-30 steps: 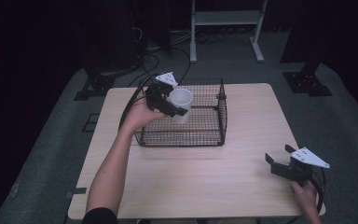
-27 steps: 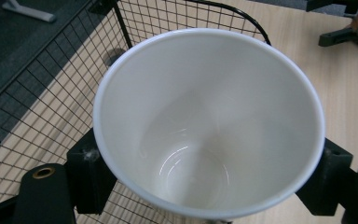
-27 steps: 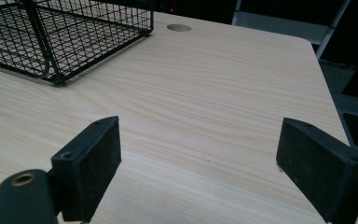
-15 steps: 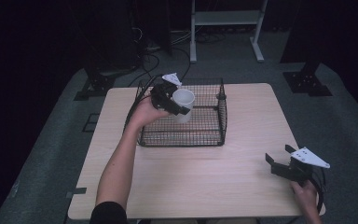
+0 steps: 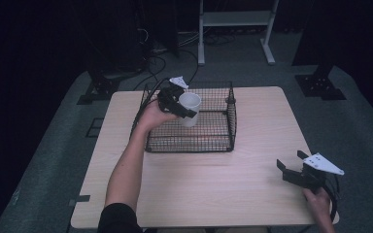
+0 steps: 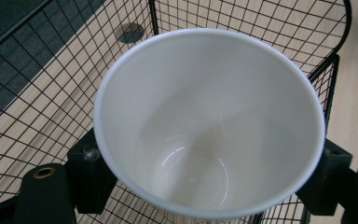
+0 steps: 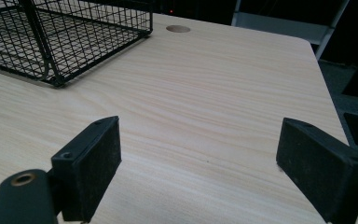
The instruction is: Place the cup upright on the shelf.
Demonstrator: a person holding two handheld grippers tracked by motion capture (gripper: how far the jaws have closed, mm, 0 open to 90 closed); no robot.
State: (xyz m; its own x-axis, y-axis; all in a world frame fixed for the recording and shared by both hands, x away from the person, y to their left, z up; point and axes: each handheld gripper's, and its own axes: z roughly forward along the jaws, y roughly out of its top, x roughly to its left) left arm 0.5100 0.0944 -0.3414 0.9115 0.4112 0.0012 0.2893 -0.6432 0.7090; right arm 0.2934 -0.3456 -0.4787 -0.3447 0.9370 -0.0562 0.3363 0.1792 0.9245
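Left gripper (image 5: 183, 108) fingers are pinching the white cup (image 5: 189, 108) over the wire basket (image 5: 189, 143); right gripper (image 5: 293, 167) fingers are spread wide. Clip the rim and the cup probably tips.

White cup (image 6: 209, 121) clamped between both black jaws, mouth facing camera, empty inside. Black wire basket (image 6: 51, 84) mesh behind and beneath, over wooden table (image 6: 354, 93).

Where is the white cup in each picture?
High view: the white cup is at upper centre, over the wire basket, held by the left hand-held gripper.
Left gripper view: the cup is in the middle, seen from above.
Right gripper view: the cup is not in it.
Shared landmark: the wire basket.
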